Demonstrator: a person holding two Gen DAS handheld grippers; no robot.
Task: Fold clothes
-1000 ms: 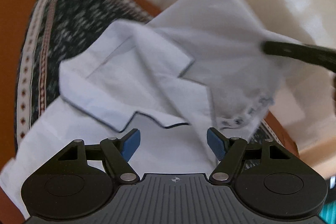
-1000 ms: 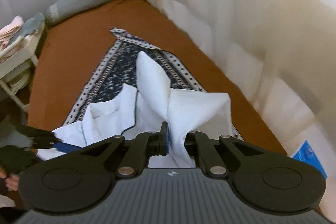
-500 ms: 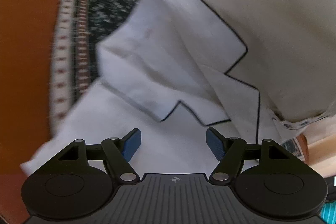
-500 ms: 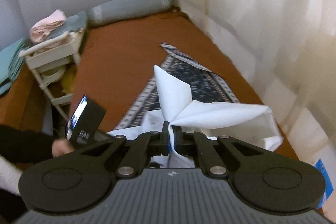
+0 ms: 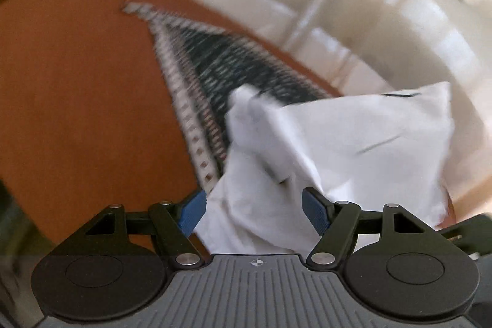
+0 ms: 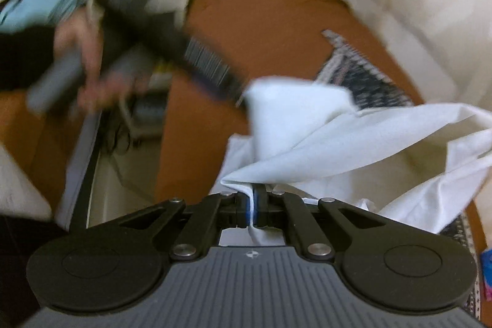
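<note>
Right wrist view: right gripper (image 6: pixel 252 209), jaws clamped on a bunched edge of the white shirt (image 6: pixel 353 143), which trails up and rightward from the pads, lifted over the patterned mat (image 6: pixel 363 82) near the wall-side edge of the orange bed (image 6: pixel 261 29). Left wrist view: left gripper (image 5: pixel 254 212), jaws wide and empty, with loose shirt folds directly ahead between the blue pads (image 5: pixel 193 212); its next grasp probably lies straight forward. No legible writing; motion blur hides any labels.
</note>
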